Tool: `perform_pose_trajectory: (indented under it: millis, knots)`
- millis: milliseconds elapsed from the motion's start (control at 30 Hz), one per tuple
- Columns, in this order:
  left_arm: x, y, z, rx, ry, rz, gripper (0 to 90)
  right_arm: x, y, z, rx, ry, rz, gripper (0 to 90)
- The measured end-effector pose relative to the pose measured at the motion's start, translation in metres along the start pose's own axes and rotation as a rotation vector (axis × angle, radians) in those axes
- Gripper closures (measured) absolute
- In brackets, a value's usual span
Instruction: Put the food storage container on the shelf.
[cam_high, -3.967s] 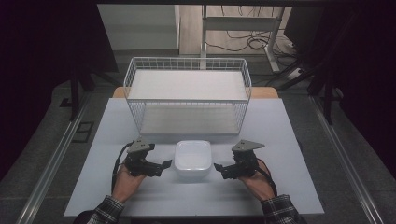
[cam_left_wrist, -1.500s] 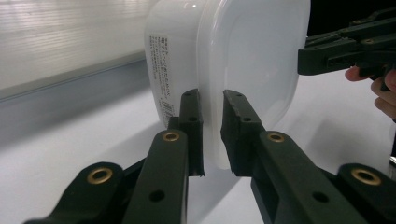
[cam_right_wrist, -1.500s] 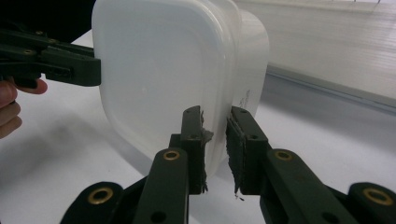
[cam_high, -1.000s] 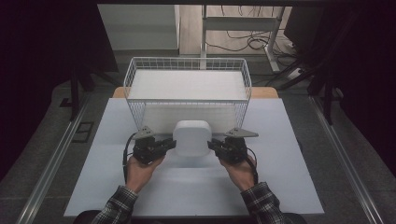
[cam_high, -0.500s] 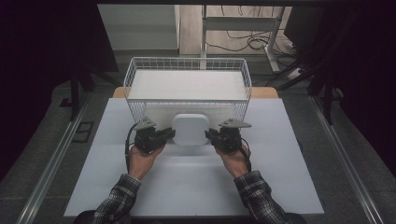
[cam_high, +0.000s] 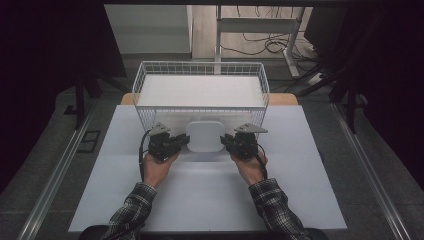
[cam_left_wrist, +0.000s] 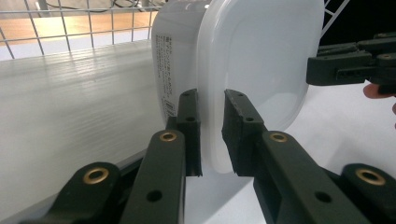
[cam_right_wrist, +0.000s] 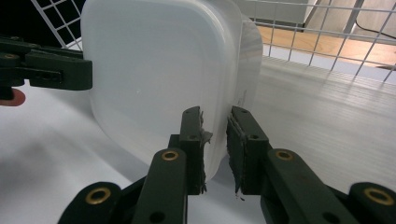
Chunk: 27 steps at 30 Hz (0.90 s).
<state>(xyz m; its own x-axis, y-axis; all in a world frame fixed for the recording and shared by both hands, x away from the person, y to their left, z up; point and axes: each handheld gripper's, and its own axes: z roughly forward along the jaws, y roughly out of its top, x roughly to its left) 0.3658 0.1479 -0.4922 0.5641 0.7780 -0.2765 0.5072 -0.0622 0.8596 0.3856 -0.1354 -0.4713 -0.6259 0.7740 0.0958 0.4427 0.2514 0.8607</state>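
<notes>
Left gripper (cam_high: 181, 142): jaws nearly closed, clamped on lid rim of white plastic container (cam_high: 204, 136), 1 pad on each face of rim; same grip seen in left gripper view, left gripper (cam_left_wrist: 211, 133) pinching rim at container (cam_left_wrist: 252, 70) edge. Right gripper (cam_high: 227, 142): jaws likewise narrow, clamped on opposite rim; in right gripper view, right gripper (cam_right_wrist: 215, 140) gripping container (cam_right_wrist: 154, 70) rim, frayed pad material visible at 1 fingertip (cam_right_wrist: 195, 135). Container held off white table (cam_high: 210, 200), tipped on edge with lid face toward person, suspended between both grippers. Positioned directly in front of near wall of wire basket (cam_high: 150, 85), close to it; contact with wire cannot be told. Basket interior open, white liner floor bare. Table surface behind hands toward person wide and unobstructed; free margin left and right of grippers as well. Count: 1 container, 1 basket, 2 grippers, 2 hands with plaid sleeves (cam_high: 131, 210).
</notes>
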Motion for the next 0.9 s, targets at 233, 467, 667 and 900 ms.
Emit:
perform_pose_trajectory:
  millis: [233, 467, 667, 900]
  knots:
    - [-0.003, -0.008, -0.002, 0.023, -0.003, -0.015, 77.3, 0.003, -0.004, -0.002, 0.019, 0.013, -0.006, 75.3]
    - [0.004, -0.011, 0.005, 0.034, 0.002, -0.03, 77.0, 0.0, -0.007, 0.007, 0.037, 0.012, 0.007, 75.1]
    - [0.009, -0.008, 0.008, 0.005, -0.011, -0.054, 75.7, -0.004, -0.005, 0.012, 0.019, 0.009, 0.024, 72.0]
    - [0.006, -0.003, 0.016, -0.023, 0.047, -0.021, 67.2, -0.004, 0.0, 0.02, -0.003, -0.017, 0.014, 64.4]
